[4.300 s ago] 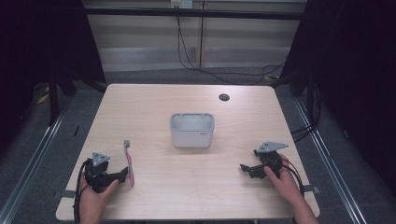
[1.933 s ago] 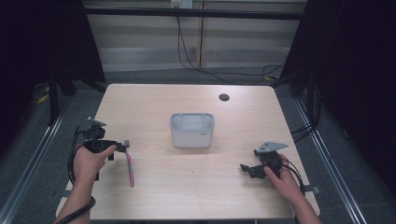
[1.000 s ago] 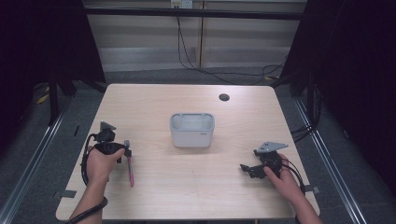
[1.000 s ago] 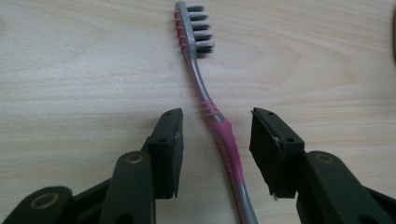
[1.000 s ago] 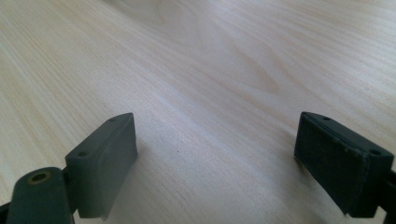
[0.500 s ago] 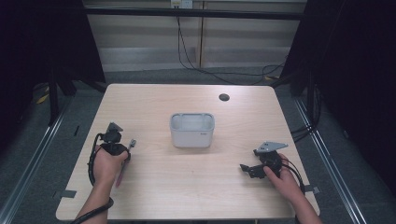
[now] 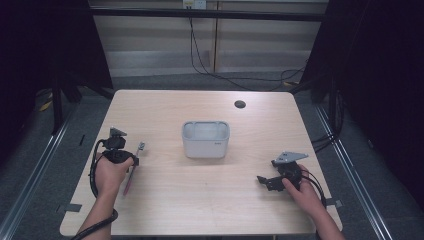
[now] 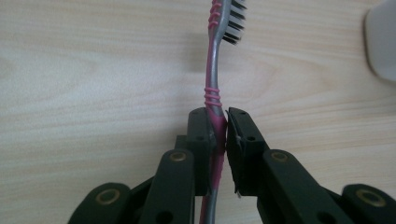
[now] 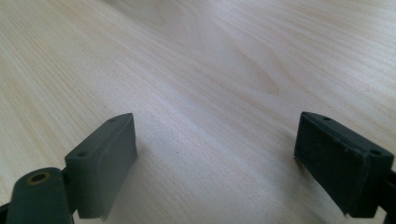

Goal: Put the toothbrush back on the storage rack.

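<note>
A pink and grey toothbrush [image 8: 214,79] with dark and white bristles lies along the wooden table [image 7: 210,195] at the left; in the high view the toothbrush [image 7: 134,167] pokes out past the person's left hand. My left gripper [image 8: 220,126] is shut on its pink handle, with the brush head pointing away from me. Its jaws pinch the handle from both sides. My right gripper [image 9: 215,163] stands open just above bare wood, nothing between its jaws; in the high view the right gripper [image 7: 265,181] sits at the table's right front.
A white rectangular container [image 7: 205,139] stands in the middle of the table, and its corner [image 8: 383,42] shows at the right edge of the left gripper view. A small dark round disc [image 7: 240,104] lies near the far edge. Cables trail from both grippers.
My left gripper swung in from the table's left side onto the toothbrush and shut on its handle. The brush has shifted up the table with it. The right gripper stayed still.
</note>
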